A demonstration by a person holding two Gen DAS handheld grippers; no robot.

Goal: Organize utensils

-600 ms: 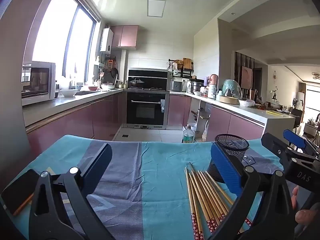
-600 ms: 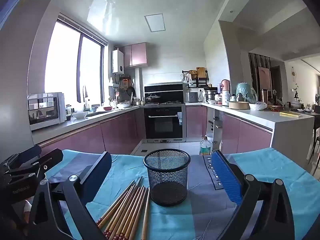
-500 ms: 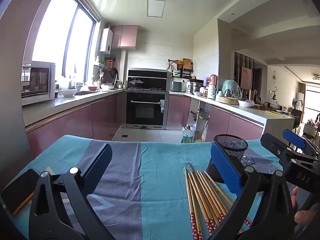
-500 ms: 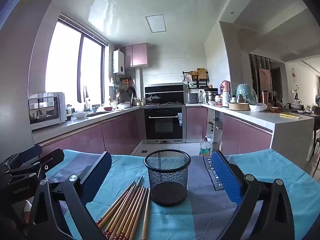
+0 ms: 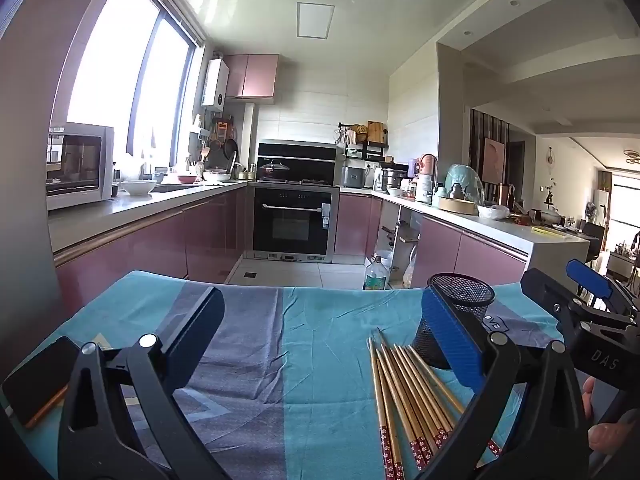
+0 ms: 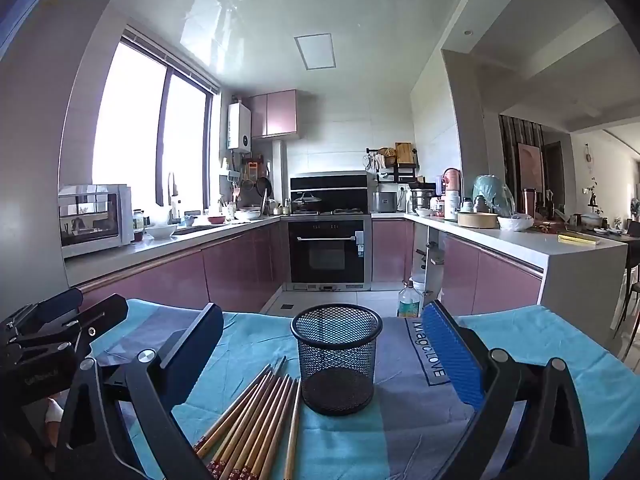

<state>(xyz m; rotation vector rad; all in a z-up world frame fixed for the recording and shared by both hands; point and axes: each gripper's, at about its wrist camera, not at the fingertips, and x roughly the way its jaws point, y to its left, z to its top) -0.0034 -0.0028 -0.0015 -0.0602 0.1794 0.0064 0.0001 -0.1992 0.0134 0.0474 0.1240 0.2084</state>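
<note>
One black mesh cup (image 6: 337,360) stands upright on the worktop (image 6: 560,364), which is covered by a teal and grey cloth (image 5: 304,344). Just beside it, on its left in the right wrist view, lies one bundle of chopsticks (image 6: 256,420); about eight or nine can be counted, though the overlap makes the exact number hard to tell. They lie flat and nearly parallel, long axis running from the near edge away toward the kitchen, thin tips pointing far and slightly fanned toward the cup, red patterned ends nearest the cameras.

The left claw (image 5: 320,344) is spread wide with nothing between its pads, hovering over bare cloth with the chopsticks under its right finger (image 5: 452,344). The right claw (image 6: 324,352) is equally wide and holds nothing; the cup sits between its fingers. A dark phone (image 5: 36,380) lies at the worktop's left edge.
</note>
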